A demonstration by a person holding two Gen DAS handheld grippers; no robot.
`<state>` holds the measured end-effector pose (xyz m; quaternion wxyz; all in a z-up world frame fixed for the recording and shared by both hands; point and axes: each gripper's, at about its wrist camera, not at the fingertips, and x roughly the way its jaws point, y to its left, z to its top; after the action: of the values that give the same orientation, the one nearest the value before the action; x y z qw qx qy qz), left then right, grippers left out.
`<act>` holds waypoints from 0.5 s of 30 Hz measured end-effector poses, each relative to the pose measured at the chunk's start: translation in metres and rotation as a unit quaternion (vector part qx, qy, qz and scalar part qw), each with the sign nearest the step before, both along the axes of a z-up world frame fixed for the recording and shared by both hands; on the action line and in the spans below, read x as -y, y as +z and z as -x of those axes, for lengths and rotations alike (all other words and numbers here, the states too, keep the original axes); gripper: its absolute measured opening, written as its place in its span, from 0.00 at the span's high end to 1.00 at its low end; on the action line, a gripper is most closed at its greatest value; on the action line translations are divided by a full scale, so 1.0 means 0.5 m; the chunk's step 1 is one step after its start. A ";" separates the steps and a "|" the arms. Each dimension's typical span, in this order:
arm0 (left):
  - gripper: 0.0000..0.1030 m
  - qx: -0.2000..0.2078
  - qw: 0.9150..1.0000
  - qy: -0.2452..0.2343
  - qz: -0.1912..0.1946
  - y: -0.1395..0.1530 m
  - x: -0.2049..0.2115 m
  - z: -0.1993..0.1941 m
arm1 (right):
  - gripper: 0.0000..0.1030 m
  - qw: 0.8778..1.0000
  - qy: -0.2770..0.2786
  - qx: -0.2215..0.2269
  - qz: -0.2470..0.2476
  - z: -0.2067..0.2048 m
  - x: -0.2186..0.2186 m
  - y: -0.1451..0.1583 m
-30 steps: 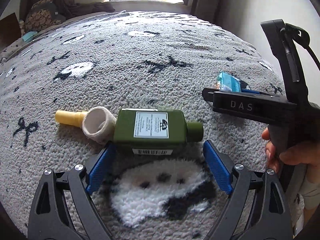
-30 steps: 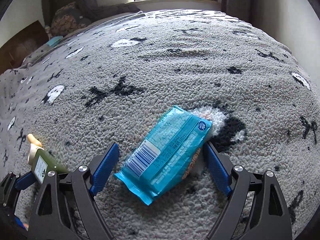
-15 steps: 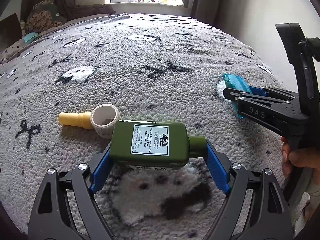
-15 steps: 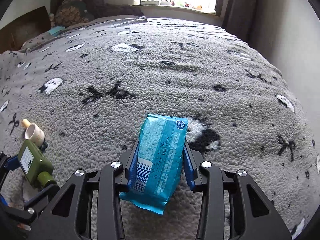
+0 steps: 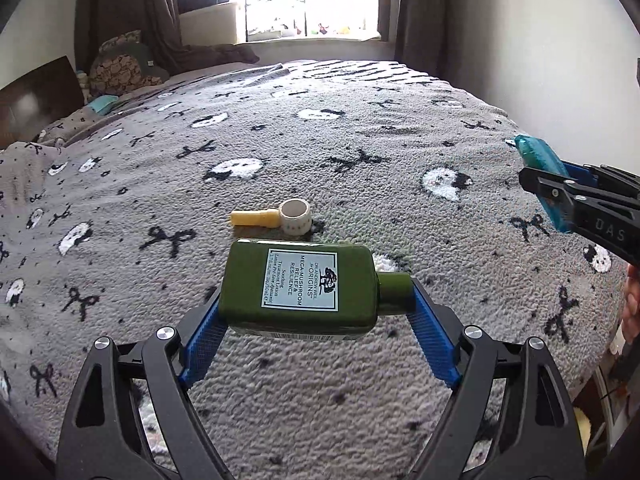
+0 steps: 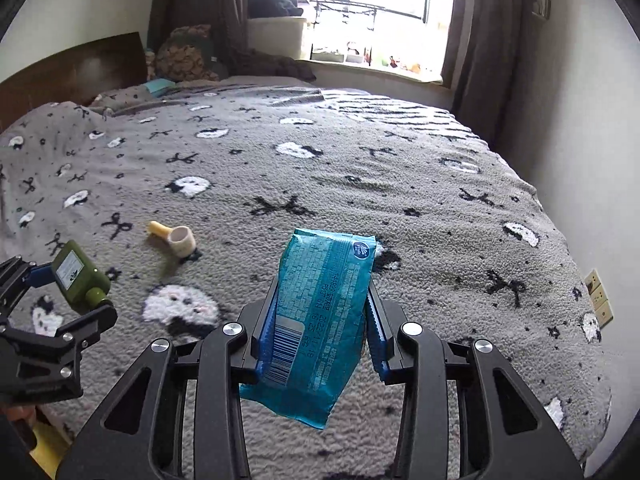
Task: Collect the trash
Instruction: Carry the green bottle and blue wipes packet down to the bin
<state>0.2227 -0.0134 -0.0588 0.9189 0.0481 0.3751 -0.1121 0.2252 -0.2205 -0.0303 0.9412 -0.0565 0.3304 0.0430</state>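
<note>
My left gripper point(image 5: 316, 320) clamps a squat green plastic bottle point(image 5: 298, 292) end to end, sideways above the blanket; its label reads "Origins Mega-Mushroom Relief & Resilience". My right gripper point(image 6: 320, 320), angled downward, squeezes a blue printed plastic packet point(image 6: 320, 320), barcode nearest. Beyond, a yellow-handled white scoop point(image 5: 276, 218) lies on the grey patterned fleece blanket point(image 5: 360, 128).
</note>
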 end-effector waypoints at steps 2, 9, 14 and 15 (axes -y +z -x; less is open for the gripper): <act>0.22 0.008 1.000 0.001 0.000 0.016 -0.011 0.036 | 0.62 1.000 0.013 0.014 -0.004 0.042 -0.009 0.020; 0.22 0.031 1.000 0.000 0.004 0.044 -0.029 0.158 | 0.62 0.997 0.054 0.057 -0.021 0.185 -0.044 0.068; 0.22 0.043 0.999 0.001 0.003 0.039 -0.038 0.239 | 0.62 0.995 0.069 0.067 -0.037 0.257 -0.073 0.039; 0.22 0.044 0.999 0.001 0.003 0.035 -0.039 0.253 | 0.62 0.995 0.071 0.065 -0.042 0.271 -0.078 0.030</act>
<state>0.0962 0.0061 -0.0415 0.9348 0.0501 0.3340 -0.1100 0.0898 -0.1816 -0.0152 0.9568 -0.0431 0.2617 0.1192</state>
